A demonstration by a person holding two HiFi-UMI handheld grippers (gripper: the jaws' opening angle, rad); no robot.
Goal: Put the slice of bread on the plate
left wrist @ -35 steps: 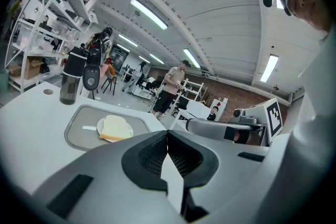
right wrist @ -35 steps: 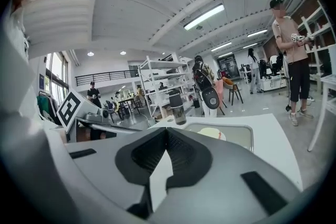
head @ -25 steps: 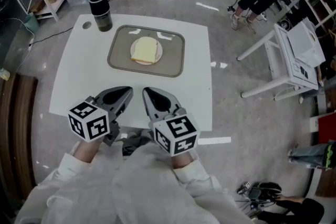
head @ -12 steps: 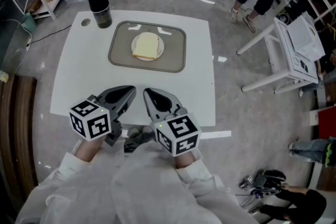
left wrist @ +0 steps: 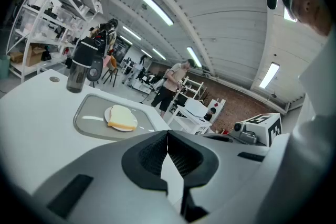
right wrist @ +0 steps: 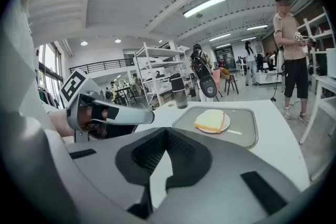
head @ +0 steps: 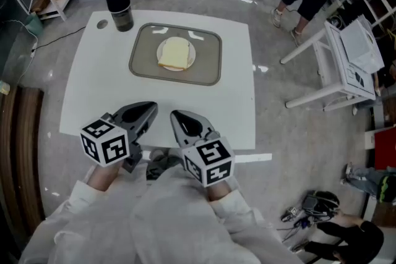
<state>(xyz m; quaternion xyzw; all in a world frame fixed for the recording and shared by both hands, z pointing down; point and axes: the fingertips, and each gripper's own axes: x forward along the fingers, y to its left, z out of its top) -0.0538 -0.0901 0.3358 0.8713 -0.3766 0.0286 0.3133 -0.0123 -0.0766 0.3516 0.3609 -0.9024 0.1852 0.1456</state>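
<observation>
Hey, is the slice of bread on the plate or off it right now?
On it: the slice of bread lies flat on the white plate, which sits inside the tray.

I'm finding no readable text, label or number anywhere. Only black-and-white square marker patterns [head: 105,146] showing on left gripper [head: 147,109] and right gripper [head: 178,115].

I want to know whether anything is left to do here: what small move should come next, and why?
Probably none, other than resting both claws where they are. The bread already lies on the plate, which sits in the tray. The left claw and right claw are shut on nothing at the near table edge, well apart from the tray, so the job looks done.
</observation>
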